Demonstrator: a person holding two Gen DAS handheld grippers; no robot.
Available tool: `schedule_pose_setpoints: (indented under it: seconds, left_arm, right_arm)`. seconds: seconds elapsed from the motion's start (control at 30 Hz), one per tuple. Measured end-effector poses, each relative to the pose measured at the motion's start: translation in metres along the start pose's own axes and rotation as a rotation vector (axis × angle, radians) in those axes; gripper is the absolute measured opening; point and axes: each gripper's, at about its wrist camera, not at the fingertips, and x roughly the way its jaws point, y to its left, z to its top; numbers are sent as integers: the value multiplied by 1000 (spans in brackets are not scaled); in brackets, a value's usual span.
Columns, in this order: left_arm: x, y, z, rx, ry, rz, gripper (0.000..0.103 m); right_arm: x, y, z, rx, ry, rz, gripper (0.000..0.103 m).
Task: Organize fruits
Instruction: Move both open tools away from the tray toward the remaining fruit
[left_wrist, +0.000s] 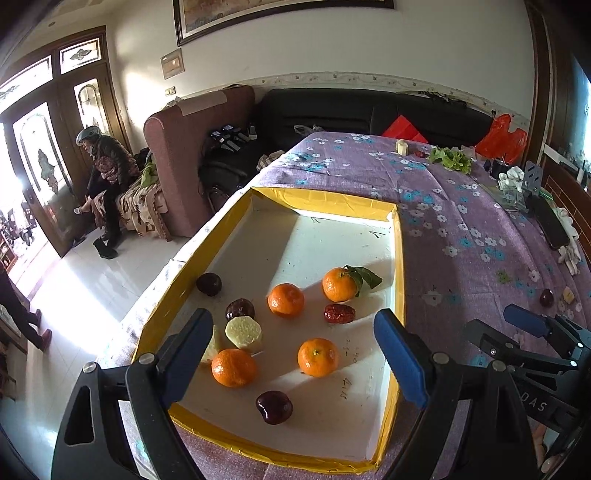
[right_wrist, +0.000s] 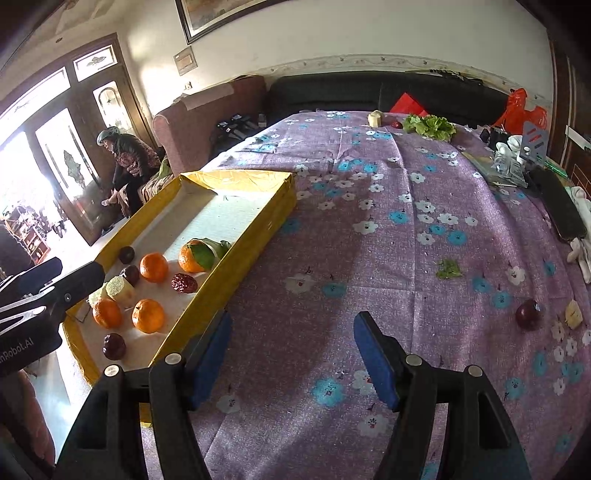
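A shallow yellow-rimmed tray (left_wrist: 325, 201) with a white floor holds several oranges, one with leaves (left_wrist: 338, 284), dark plums (left_wrist: 274, 407), a red date (left_wrist: 339, 314) and pale cut pieces (left_wrist: 243, 332). It also shows in the right wrist view (right_wrist: 255, 236). My left gripper (left_wrist: 295, 354) is open and empty, hovering over the tray's near end. My right gripper (right_wrist: 291, 354) is open and empty over the purple flowered cloth, right of the tray. A loose plum (right_wrist: 529, 314) and a pale yellow chunk (right_wrist: 573, 314) lie on the cloth at the right.
Lettuce (right_wrist: 430, 127), a cream cup (right_wrist: 376, 119) and a small red fruit (right_wrist: 396, 124) sit at the table's far end. A green leaf scrap (right_wrist: 448, 268) lies mid-cloth. Clutter, a black flat object (right_wrist: 563, 208) and white gloves line the right edge. A person sits by the door at left.
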Motion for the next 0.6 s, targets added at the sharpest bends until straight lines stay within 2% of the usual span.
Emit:
schedule_pose_setpoints:
  seconds: [0.3,0.6]
  left_arm:
    - [2,-4,-3,9,10,4,89]
    - [2,-18,-4,43,20,-14,89]
  right_arm:
    - [-6,-18,-2,32,-5,-19,74]
    - [-27,-58,-1,89,-35,-69,76]
